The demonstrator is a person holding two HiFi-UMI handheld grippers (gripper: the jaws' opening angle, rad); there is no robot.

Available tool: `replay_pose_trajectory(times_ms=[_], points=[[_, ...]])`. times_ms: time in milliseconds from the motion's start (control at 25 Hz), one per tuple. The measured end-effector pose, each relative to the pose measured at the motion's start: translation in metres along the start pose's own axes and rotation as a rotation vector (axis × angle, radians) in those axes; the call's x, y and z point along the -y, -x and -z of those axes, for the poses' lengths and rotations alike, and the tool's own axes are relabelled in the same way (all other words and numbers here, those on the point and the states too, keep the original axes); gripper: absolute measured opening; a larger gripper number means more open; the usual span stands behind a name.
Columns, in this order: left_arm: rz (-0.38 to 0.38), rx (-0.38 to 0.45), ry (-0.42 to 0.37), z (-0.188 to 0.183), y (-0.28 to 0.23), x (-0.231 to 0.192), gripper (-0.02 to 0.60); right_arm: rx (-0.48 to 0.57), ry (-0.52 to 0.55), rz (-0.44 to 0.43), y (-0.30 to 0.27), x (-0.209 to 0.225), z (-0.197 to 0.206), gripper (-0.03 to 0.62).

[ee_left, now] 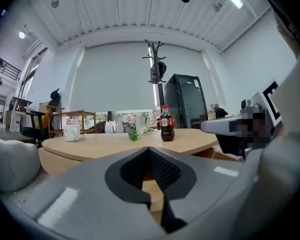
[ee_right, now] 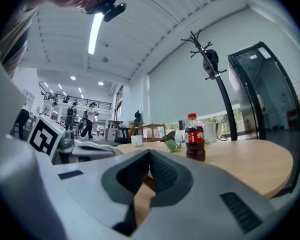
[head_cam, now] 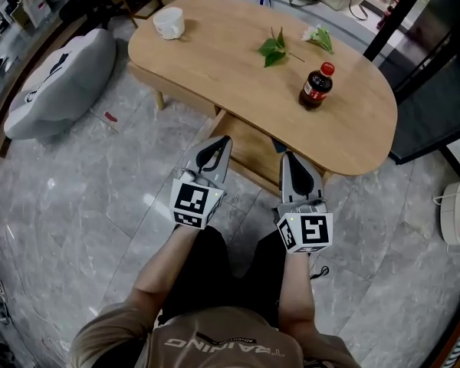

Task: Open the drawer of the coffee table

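Head view, 12 o'clock = away from the person.

- Left gripper [head_cam: 218,146]: jaws closed tip to tip, nothing between them. It points to about 1 o'clock. Its own view [ee_left: 149,149] shows the same.
- Right gripper [ee_right: 150,152]: jaws also fully together and empty. In the head view [head_cam: 289,157] it points to about 12 o'clock. It is level with the left gripper and near it.
- Drawer [head_cam: 249,148]: only a strip of pale wood shows, under the near edge of the coffee table [head_cam: 215,60]. The strip's long axis follows that edge, about 10 to 4 o'clock, and its face looks toward 7 o'clock. It lies between the two gripper tips and just ahead of them. I cannot tell whether either tip touches it, and no handle can be made out.
- Table top: its long axis also runs 10 to 4 o'clock.
- On the top, near to far: an upright cola bottle [head_cam: 316,87] at 1 o'clock, green leaves [head_cam: 274,50] at 12, and a white cup [head_cam: 169,23] at 11.
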State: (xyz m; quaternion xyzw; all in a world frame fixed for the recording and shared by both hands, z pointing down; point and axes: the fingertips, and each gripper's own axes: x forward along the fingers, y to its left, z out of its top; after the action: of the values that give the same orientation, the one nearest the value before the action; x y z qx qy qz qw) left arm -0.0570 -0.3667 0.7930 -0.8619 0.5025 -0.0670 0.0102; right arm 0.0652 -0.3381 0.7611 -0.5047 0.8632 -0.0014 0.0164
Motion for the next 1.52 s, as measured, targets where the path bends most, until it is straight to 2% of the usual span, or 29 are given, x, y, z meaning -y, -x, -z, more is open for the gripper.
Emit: replay_pose_trajectory(times_ms=[160,280,360,640,840,1160,1240,1360,1520], points=[[0.024,-0.008,0.022,0.000,-0.012,0.002,0.006,0.001,0.004,0.008,-0.005,0.004,0.001,0.006],[0.032,-0.010,-0.014,-0.013,-0.015,-0.001,0.006,-0.033,-0.014,0.006,-0.010,0.004,-0.006,0.006],[0.043,-0.025,-0.032,-0.030,-0.018,-0.004,0.006,-0.049,-0.013,0.004,-0.015,0.004,-0.022,0.006],[0.068,-0.114,0.038,-0.091,-0.002,-0.007,0.006,-0.093,-0.012,0.013,-0.011,-0.009,-0.108,0.006],[0.036,-0.143,0.061,-0.175,0.030,-0.012,0.006,-0.121,-0.008,-0.026,-0.011,-0.023,-0.195,0.006],[-0.021,-0.129,0.020,-0.345,0.072,-0.030,0.006,-0.106,0.019,-0.121,-0.017,-0.047,-0.373,0.006],[-0.023,-0.105,0.042,-0.396,0.082,-0.033,0.006,-0.096,0.031,-0.118,-0.012,-0.052,-0.421,0.006],[-0.028,-0.074,0.019,-0.468,0.095,-0.036,0.006,-0.070,0.050,-0.105,-0.003,-0.058,-0.490,0.006],[-0.060,-0.092,0.027,-0.521,0.103,-0.043,0.006,-0.098,0.081,-0.076,0.004,-0.057,-0.542,0.006]])
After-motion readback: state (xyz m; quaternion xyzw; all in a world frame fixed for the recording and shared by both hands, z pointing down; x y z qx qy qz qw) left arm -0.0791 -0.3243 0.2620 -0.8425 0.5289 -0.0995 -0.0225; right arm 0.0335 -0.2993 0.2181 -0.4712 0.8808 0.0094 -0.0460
